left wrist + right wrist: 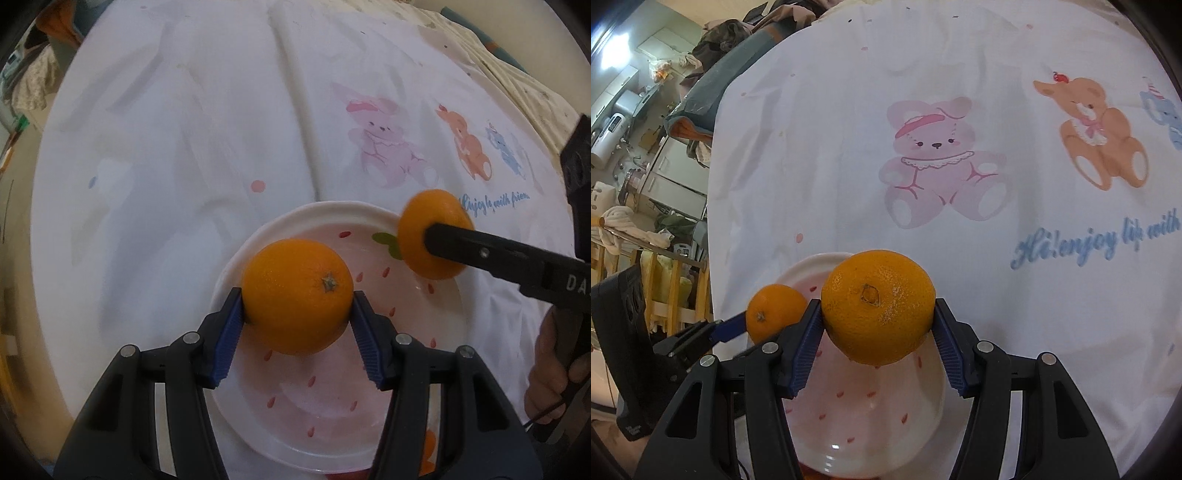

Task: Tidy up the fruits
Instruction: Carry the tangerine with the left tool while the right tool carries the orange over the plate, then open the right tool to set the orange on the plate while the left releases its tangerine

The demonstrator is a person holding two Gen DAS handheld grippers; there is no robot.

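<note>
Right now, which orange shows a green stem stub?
The orange in the left gripper, orange; the right gripper's orange shows a bare brownish scar instead.

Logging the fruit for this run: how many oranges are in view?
2. One orange is in the left gripper; another orange is in the right gripper. Orange bits at the plate's near edge may be more.

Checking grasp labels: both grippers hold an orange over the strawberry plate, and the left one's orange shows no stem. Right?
Not quite. The orange in the left gripper does show its dried stem, facing the left wrist camera. The rest holds: the right gripper also grips an orange, both over the strawberry plate.
</note>
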